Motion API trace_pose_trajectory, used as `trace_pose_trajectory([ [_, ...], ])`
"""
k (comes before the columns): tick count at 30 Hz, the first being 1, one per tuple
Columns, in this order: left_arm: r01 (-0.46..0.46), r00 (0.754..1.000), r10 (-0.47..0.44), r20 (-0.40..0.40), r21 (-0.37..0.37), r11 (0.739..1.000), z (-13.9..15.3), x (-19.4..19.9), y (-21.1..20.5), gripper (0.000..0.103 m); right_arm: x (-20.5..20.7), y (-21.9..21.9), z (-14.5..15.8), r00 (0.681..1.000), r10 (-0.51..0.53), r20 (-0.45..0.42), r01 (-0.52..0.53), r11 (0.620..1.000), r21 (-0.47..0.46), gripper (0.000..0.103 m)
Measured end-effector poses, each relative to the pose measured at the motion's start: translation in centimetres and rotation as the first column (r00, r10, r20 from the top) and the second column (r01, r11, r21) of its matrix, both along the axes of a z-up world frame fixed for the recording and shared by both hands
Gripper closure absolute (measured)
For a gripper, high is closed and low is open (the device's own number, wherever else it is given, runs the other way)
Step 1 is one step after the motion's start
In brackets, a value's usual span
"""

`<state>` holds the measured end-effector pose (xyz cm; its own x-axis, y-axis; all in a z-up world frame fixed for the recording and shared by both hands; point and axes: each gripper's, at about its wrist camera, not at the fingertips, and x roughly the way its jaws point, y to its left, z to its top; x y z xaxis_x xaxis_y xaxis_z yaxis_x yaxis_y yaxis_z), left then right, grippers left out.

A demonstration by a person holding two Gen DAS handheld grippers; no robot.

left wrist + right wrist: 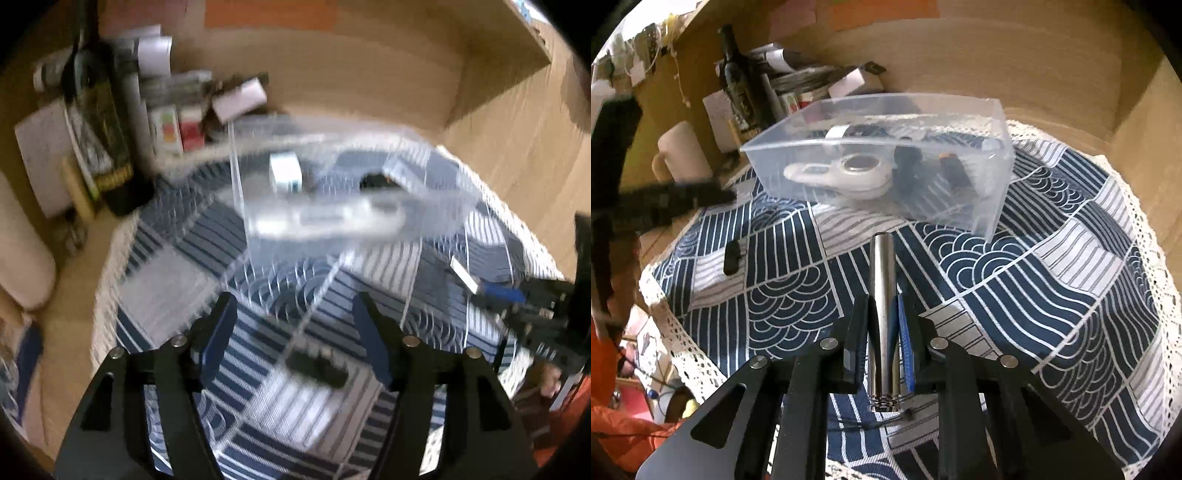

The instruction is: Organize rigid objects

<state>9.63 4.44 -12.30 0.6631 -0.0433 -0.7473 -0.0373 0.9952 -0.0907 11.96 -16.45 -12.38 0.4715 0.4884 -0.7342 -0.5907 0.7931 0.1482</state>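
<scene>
A clear plastic box (982, 206) stands on the blue patterned tablecloth (1052, 280) and holds a white tool (846, 173), a dark piece (953, 166) and other small items. My right gripper (884, 306) is shut on a silver metal cylinder (882, 280) and holds it above the cloth, just in front of the box. A small black object (732, 258) lies on the cloth at the left; in the blurred left wrist view it (317, 367) lies between my open, empty left gripper's (295, 314) fingers, below them. The box (258, 177) shows there too.
A dark bottle (737, 85), a cream mug (683, 151), papers and small boxes (857, 83) crowd the back left corner. Wooden walls (997, 62) enclose the table at the back and right. My left gripper (665, 201) reaches in at the left of the right wrist view.
</scene>
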Motion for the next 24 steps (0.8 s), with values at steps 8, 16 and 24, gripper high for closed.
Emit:
trace_pose_trajectory([
  [8, 0.052, 0.997, -0.052, -0.054, 0.009, 0.999, -3.5, -1.3, -1.6, 0.041, 0.0, 0.1, 1.6, 0.998, -0.037, 0.048, 0.035, 0.998, 0.046, 0.089],
  [16, 0.063, 0.998, -0.062, -0.014, 0.053, 0.997, -3.7, -1.8, -2.8, 0.06, 0.8, 0.1, 4.2, 0.992, -0.061, 0.111, 0.052, 0.995, 0.088, 0.089],
  [24, 0.037, 0.994, -0.04, 0.1, 0.032, 0.999, 0.3, -1.4, -2.1, 0.06, 2.4, -0.1, 7.4, 0.976, -0.086, 0.201, 0.062, 0.991, 0.12, 0.089],
])
